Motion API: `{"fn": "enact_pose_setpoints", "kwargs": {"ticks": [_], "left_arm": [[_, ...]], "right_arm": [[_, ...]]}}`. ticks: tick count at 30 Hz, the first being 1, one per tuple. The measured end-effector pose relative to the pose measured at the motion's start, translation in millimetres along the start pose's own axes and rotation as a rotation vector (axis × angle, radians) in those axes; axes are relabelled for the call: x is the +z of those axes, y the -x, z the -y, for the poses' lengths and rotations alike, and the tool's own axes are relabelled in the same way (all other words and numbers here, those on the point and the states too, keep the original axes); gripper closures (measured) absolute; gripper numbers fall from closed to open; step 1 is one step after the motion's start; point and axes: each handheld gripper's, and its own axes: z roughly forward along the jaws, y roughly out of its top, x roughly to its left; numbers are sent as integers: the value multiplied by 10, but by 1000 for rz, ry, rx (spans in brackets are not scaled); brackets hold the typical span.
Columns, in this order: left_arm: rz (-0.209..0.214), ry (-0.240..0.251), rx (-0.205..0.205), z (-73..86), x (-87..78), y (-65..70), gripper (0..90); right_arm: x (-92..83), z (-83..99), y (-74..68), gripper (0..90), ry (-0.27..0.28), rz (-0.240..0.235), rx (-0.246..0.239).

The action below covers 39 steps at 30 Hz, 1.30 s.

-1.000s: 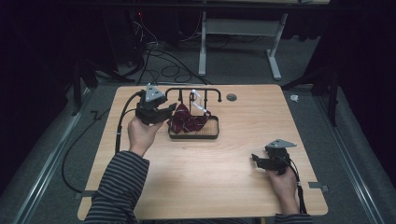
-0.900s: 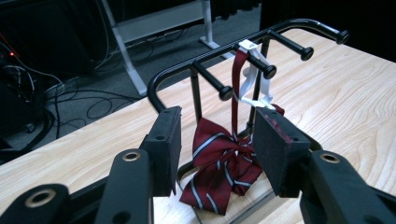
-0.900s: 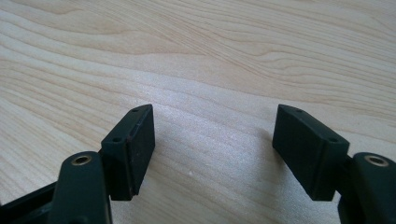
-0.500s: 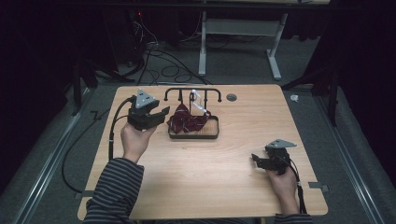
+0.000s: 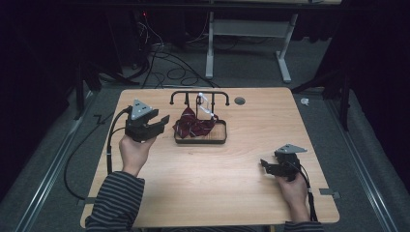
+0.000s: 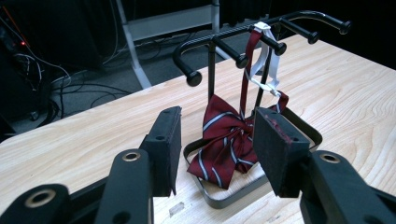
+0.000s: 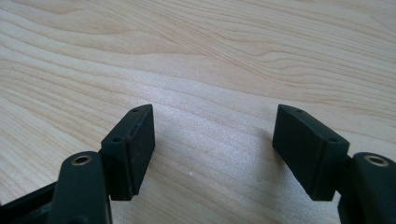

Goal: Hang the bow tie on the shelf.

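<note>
2 grippers on the table here, and only 1 is anywhere close to the action. The left gripper point(image 5: 162, 124) is up off the wooden table point(image 5: 241, 193), held in the person's left hand point(image 5: 134, 151), jaws pointing toward the dark red striped bow tie point(image 5: 193, 125). Its jaws stand wide apart with nothing between the pads, so it holds nothing.

The bow tie sits just beyond the jaw tips, not touching them. In the left gripper view the bow tie point(image 6: 229, 140) shows right through the gap between the 2 black pads, a bit nearer the right-hand one. Its bow rests in a shallow dark tray point(image 6: 210, 198) with a wooden floor, and its red strap runs up to a white clip point(image 6: 264, 56) hooked over a peg of the black hanger rack point(image 6: 224, 39) that rises from the tray's far side. So the tie is half hanging, half slumped in the tray.

The right gripper point(image 5: 268, 166) is well apart from all that, down at the near right part of the table, low over the bare wood. In the right gripper view its jaws point(image 7: 212, 149) are spread wide too, just wood grain between them.
</note>
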Motion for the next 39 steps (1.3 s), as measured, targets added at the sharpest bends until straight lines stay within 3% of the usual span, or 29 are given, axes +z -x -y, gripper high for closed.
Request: {"fn": "enact_pose_setpoints", "kwargs": {"ticks": [16,39], "left_arm": [[-13,-7,-41,159,-121,-73,522],[-23,-37,-128,511,-245,-195,514]], "right_arm": [[0,0,0,311,1,0,-2],[0,0,-1,311,1,0,0]]}}
